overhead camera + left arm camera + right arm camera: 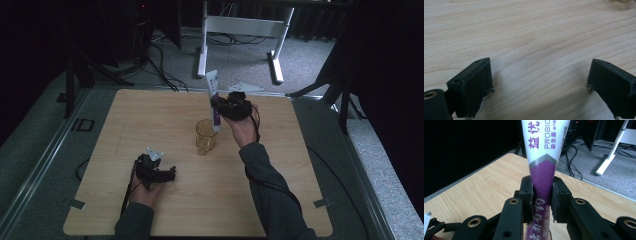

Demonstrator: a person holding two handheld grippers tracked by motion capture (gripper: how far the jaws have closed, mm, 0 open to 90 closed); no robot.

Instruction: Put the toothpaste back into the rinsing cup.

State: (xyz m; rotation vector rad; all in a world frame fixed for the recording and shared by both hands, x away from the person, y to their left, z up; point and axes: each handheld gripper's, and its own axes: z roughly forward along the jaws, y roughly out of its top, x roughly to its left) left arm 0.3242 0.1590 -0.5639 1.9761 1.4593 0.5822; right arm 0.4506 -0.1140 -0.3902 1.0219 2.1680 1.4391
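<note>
A white and purple toothpaste tube (pixel 214 99) stands nearly upright, its lower end at the mouth of an amber glass cup (pixel 205 136) in the middle of the wooden table (pixel 150 115). My right gripper (pixel 220 104) is shut on the tube's purple middle (pixel 543 180), the jaws pressing it from both sides. My left gripper (pixel 169 174) rests low near the table's front left, open, with bare wood between its jaws (pixel 540 82). The cup's base peeks in at the top right corner of the left gripper view (pixel 624 1).
Black cables (pixel 160 65) and the white legs of a desk frame (pixel 240 30) lie on the grey floor beyond the table's far edge. Dark stands (pixel 340 90) rise at the far right. Bare wood stretches around the cup on all sides.
</note>
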